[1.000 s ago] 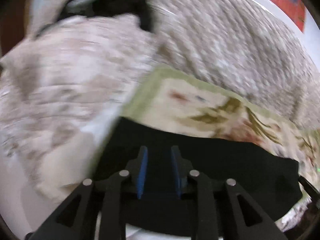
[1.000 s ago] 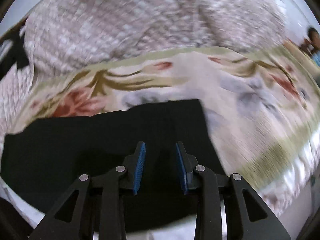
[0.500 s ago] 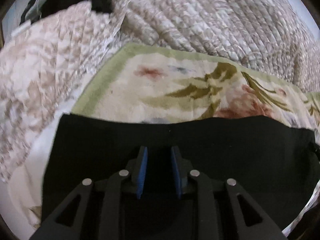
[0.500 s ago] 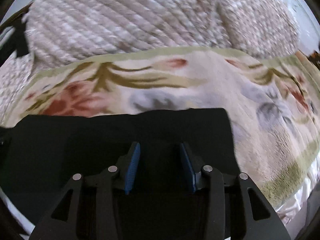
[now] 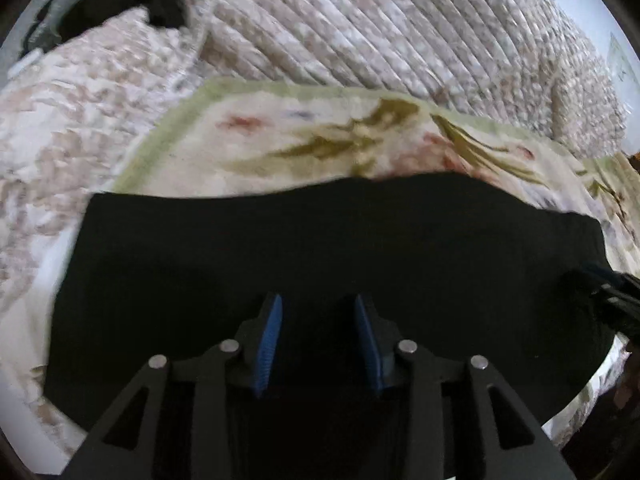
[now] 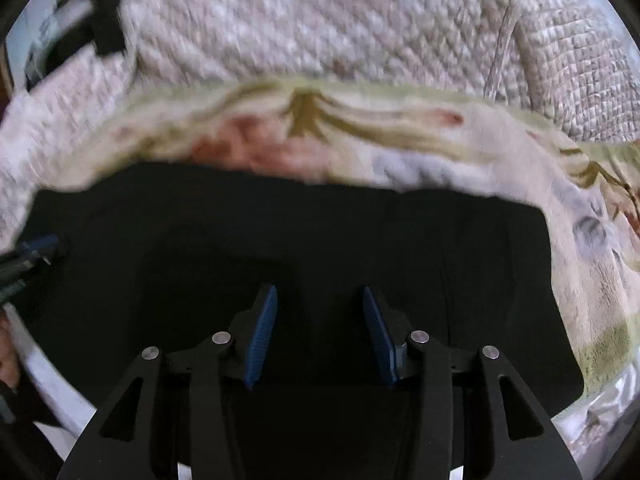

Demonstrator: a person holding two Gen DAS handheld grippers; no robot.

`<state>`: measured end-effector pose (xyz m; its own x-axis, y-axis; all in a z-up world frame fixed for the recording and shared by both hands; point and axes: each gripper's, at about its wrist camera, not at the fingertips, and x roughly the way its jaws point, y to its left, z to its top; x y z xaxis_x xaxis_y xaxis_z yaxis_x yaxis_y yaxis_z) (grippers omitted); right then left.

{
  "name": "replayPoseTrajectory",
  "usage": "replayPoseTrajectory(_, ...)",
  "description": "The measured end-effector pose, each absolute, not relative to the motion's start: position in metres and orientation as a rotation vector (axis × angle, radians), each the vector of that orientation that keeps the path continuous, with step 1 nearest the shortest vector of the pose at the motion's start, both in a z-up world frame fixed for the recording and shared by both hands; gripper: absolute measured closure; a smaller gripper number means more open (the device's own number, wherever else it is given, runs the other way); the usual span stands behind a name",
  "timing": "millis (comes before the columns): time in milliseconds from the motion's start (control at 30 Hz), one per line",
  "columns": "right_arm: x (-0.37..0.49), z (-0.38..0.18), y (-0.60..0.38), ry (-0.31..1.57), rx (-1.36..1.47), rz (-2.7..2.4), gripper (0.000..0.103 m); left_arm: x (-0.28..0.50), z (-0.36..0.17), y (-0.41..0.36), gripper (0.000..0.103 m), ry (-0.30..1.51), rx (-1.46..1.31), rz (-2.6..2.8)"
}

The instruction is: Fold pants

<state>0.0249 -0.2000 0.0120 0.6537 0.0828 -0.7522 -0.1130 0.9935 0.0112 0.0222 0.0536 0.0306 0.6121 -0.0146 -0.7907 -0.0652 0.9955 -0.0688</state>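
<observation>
Left wrist view: quilted bedspread (image 5: 360, 40) behind, floral blanket (image 5: 280, 152) in front, black pants (image 5: 280, 248) spread flat across it. Left gripper (image 5: 318, 340) and right gripper (image 6: 316, 334) over near edge, fingers just parting, partway open, nothing pinched. Best smoothed flat, edges squared, before next fold.
</observation>
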Motion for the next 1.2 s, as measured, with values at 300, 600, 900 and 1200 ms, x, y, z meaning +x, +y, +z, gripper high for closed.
replayPoseTrajectory(300,0.032,-0.005,-0.165,0.868,-0.081,0.186,0.057,0.026,0.019,0.052,0.062,0.912,-0.048,0.047)
replayPoseTrajectory(600,0.025,0.008,-0.175,0.784,-0.056,0.158,0.056,0.007,0.028,0.082,0.06,0.881,-0.043,0.186)
replayPoseTrajectory(900,0.015,0.003,-0.17,0.815,-0.086,0.181,0.053,-0.005,0.027,0.088,0.058,0.887,-0.029,0.206)
replayPoseTrajectory(1200,-0.008,-0.013,-0.143,0.821,-0.13,0.234,0.049,-0.026,0.022,0.085,0.055,0.88,-0.022,0.189)
